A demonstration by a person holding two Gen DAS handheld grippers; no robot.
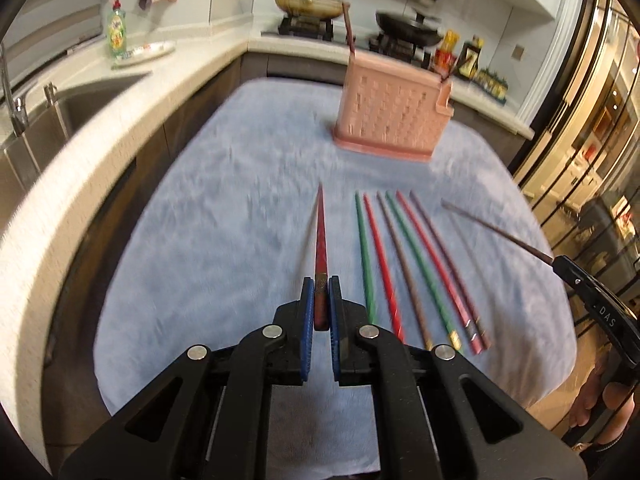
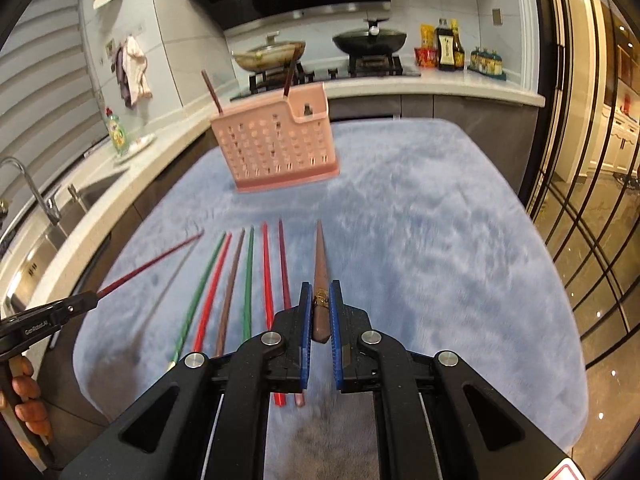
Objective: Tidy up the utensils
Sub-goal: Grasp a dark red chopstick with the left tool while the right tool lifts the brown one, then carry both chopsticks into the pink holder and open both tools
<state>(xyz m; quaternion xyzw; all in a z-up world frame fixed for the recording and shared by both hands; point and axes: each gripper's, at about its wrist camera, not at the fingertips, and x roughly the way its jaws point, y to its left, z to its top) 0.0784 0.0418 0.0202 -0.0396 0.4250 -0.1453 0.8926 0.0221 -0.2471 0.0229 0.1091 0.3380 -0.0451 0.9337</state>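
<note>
Pale blue plush cloth [image 2: 420, 240] covers the surface; everything for the task sits on it or hangs over it.

Left gripper [image 1: 320, 300]: blue pads clamped on the butt end of a dark red chopstick [image 1: 321, 236], tip pointing ahead toward the holder. It casts a shadow on the cloth, so it looks lifted clear.

Right gripper [image 2: 321, 308]: pads clamped on the thick end of a brown chopstick [image 2: 320, 264], also tip-forward and seemingly off the cloth.

Pink perforated utensil holder [image 2: 276, 152] stands near the far edge of the surface, left of centre in the right wrist view. Two dark sticks already stand upright in it, one toward each end.

Six loose chopsticks [image 1: 404, 264] (two green, two red, one brown, one dark maroon) lie side by side in a row between the two grippers, toward the near edge, tips aimed at the holder. The parallel layout leaves each thick end open to a pinch.

Judgement: gripping at the butt keeps the narrow tip free to drop into the holder's open top. Both sticks look ready to carry to the far edge; six remain on the cloth. Motion blur softens detail.

Risk: thin sticks may pivot between the pads and miss the opening.
</note>
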